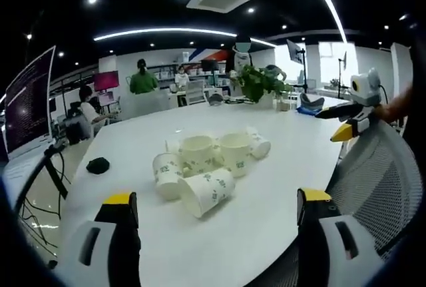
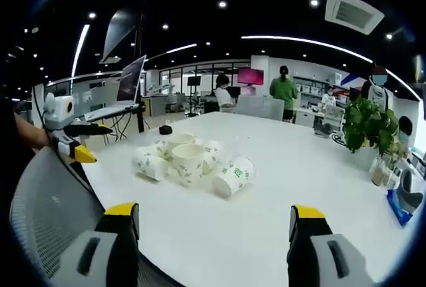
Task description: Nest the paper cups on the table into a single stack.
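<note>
Nearest in the left gripper view, we see the left gripper (image 1: 216,204) with its 2 yellow-tipped jaws spread wide and nothing between them, held over the near edge of the white bench (image 1: 266,214). Beside it at the lower right we note the grey mesh back of a chair (image 1: 383,180). Beyond the jaws, near the middle of the bench, we find the paper cups (image 1: 206,167) gathered in a loose cluster: some stand upright with open mouths upward, others lie on their sides, and several touch one another. We count about 6, though the exact number cannot be told. A small dark object (image 1: 98,164) lies on the bench to the left of the cluster, apart from it. At the right edge, above the chair, we see the right gripper (image 1: 339,122), jaws parted and empty. Farther off, a potted plant (image 1: 258,82) stands at the far end of the bench, and people sit and stand in the office behind.

From the right gripper view, we see the right gripper (image 2: 214,217) likewise wide and empty, the chair (image 2: 53,214) at lower left, the cups (image 2: 190,160) mid-bench, the left gripper (image 2: 81,142) at the left with jaws parted, a laptop (image 2: 126,90) and the plant (image 2: 366,124) beyond.
</note>
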